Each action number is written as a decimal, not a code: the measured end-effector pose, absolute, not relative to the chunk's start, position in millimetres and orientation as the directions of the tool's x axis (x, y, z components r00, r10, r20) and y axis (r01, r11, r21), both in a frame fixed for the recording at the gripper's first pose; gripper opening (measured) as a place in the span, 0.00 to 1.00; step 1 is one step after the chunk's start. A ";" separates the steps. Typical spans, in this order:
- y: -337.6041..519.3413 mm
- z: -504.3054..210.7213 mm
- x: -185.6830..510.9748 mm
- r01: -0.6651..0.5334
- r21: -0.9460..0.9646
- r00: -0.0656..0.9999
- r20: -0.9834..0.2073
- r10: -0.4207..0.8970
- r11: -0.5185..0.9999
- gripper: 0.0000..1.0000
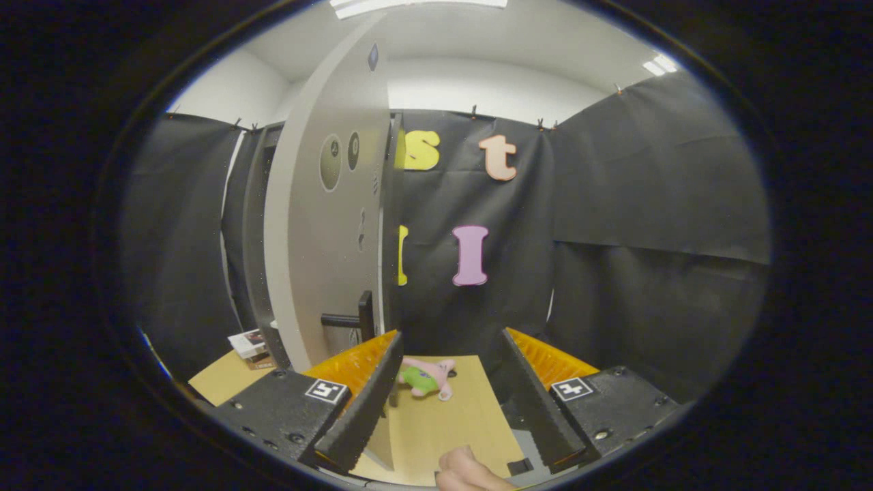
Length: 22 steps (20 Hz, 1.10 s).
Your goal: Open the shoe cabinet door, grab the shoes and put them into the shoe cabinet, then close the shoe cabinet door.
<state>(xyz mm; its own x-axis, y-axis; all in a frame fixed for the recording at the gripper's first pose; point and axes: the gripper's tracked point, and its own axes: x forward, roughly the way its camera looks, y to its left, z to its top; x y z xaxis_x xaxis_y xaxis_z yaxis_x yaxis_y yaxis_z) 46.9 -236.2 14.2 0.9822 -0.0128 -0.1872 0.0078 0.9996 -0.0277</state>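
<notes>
Your gripper [447,382] is wide open, holding nothing. The cabinet door [327,225] stands edge-on by your left finger, its handle [354,318] just beyond that fingertip.

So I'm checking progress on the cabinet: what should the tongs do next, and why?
Probably drop toward the small pink and green plush toy on the tan floor board. The tall grey cabinet door already stands swung open, and the tongs are open, holding nothing.
</notes>
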 end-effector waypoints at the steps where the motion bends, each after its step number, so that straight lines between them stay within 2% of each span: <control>1: -229.7 14.1 45.9 0.002 0.003 0.982 -0.189 -0.001 1.000 0.94; 11: -110.0 9.5 39.2 -0.196 0.056 0.957 -0.205 0.203 0.979 0.94; 22: 67.1 -22.4 96.4 -0.401 0.098 0.863 -0.292 0.412 0.911 0.96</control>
